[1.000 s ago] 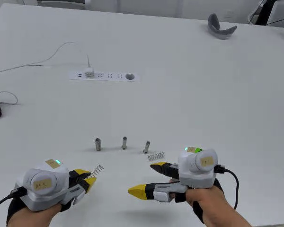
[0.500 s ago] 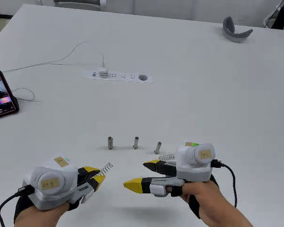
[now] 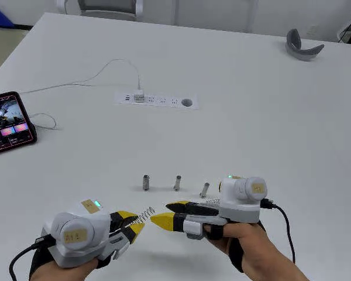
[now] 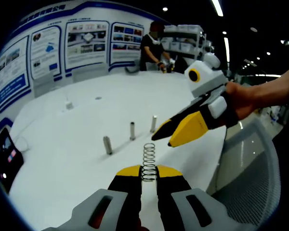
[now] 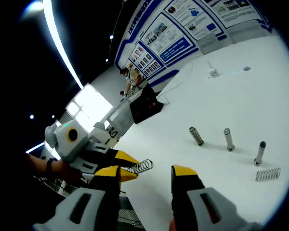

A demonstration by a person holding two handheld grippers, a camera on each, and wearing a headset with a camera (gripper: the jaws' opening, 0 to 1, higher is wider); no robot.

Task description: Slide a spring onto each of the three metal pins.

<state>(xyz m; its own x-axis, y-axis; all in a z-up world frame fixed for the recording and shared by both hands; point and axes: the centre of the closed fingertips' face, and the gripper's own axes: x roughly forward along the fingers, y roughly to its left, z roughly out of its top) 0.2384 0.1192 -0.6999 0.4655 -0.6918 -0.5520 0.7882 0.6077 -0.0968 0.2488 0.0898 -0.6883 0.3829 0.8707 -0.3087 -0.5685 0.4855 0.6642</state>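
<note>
We see the held spring (image 4: 149,156) pinched at its bottom end between the two yellow tips of the left gripper (image 4: 149,172). The jaws squeeze tight on it. The rest of the spring sticks out in front of them, up off the white table (image 3: 251,117). The right gripper (image 5: 145,172) has its jaws apart with nothing between them. Its tips are near the free end of the held spring, but apart from it.

Past the grippers, three metal pins stand up in a row on the table. The left pin (image 3: 145,182) has a spring on it. The middle pin (image 3: 177,183) and the right pin (image 3: 204,189) are bare. The loose spring (image 5: 268,174) lies flat on the table just beside the right pin.

Farther back lies a white power strip (image 3: 157,100) with a plug and a cable (image 3: 99,73) in it. A tablet (image 3: 9,123) with a lit screen lies at the left edge.

Each gripper has a tan sticker (image 3: 75,236), but we cannot read its tiny writing. The blue wall posters (image 4: 86,38) are too blurry to read.
</note>
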